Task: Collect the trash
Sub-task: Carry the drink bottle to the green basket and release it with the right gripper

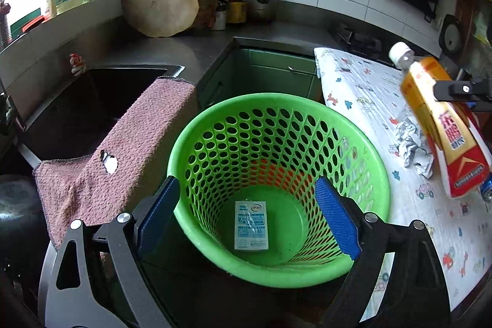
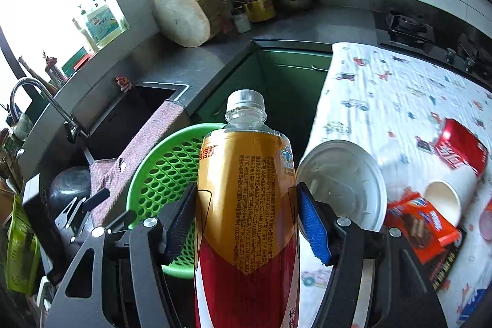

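A green perforated basket (image 1: 276, 112) stands below the counter corner, with a flat white packet (image 1: 251, 226) on its bottom. My left gripper (image 1: 249, 220) is open above the basket's near rim and holds nothing. My right gripper (image 2: 246, 217) is shut on an empty plastic bottle (image 2: 246, 199) with a yellow and red label and a white cap. It holds the bottle above the table's left edge, right of the basket (image 2: 163, 174). The bottle (image 1: 442, 125) also shows at the right of the left wrist view.
On the patterned tablecloth (image 2: 399, 88) lie a crumpled foil ball (image 1: 410, 148), a white round lid (image 2: 341, 183), a red can (image 2: 461, 146), a paper cup (image 2: 446, 195) and an orange snack wrapper (image 2: 421, 226). A pink towel (image 1: 123, 149) hangs over the sink edge (image 1: 92, 100).
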The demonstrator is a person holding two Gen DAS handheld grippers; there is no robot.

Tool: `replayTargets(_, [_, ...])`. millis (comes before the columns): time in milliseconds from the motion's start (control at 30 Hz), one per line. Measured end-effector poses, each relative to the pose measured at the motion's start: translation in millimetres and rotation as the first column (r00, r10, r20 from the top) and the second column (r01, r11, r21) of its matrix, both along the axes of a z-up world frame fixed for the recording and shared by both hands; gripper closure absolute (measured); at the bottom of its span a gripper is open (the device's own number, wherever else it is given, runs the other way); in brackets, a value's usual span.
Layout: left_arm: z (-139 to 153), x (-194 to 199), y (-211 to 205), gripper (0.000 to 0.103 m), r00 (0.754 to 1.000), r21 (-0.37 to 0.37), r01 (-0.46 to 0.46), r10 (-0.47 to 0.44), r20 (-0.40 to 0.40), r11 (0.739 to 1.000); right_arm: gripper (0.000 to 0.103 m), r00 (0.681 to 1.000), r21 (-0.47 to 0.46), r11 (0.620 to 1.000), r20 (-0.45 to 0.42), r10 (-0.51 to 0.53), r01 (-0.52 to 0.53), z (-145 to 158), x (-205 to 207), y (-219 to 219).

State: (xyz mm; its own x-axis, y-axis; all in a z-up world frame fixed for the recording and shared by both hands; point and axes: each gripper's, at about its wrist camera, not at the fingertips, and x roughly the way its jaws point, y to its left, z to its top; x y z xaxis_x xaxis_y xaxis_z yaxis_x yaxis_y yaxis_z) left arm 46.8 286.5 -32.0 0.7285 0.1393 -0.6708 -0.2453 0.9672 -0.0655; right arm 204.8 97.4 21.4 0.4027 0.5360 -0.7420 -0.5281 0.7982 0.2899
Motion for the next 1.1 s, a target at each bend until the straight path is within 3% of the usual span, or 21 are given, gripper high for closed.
replayTargets(200, [-4.0,-31.0,10.9,0.013,0.999,-0.024,-0.046,0.046,0.028,0.999,0.041,0.999,0.059,0.998,-0.035,0.022,-0.02,-29.7,10.1,66.8])
replayTargets(400, [-16.8,-42.9,12.8,0.013,0.998,-0.035,-0.063,0.063,0.013,0.997,0.041,0.997,0.056,0.998,-0.071,0.031,-0.027,-61.2,11.5,102.9])
replayTargets(533, [-24.7,-45.2,16.5,0.013,0.997,-0.056,-0.074,0.074,-0.004,0.996,0.041,0.989,0.058,0.998,-0.146,-0.004,0.012,-83.7,17.0,100.6])
replayTargets(833, [-31.2,-43.0,24.2,0.013,0.996,-0.085,-0.087,0.086,-0.019,0.993,0.041,0.978,0.09,0.987,-0.169,-0.119,0.136,-99.6,18.5,69.6])
replayTargets(1100, [-31.3,-42.2,24.1,0.013,0.996,-0.09,-0.086,0.085,-0.014,0.992,0.041,0.978,0.099,0.988,-0.187,-0.095,0.115,-102.7,17.0,74.9])
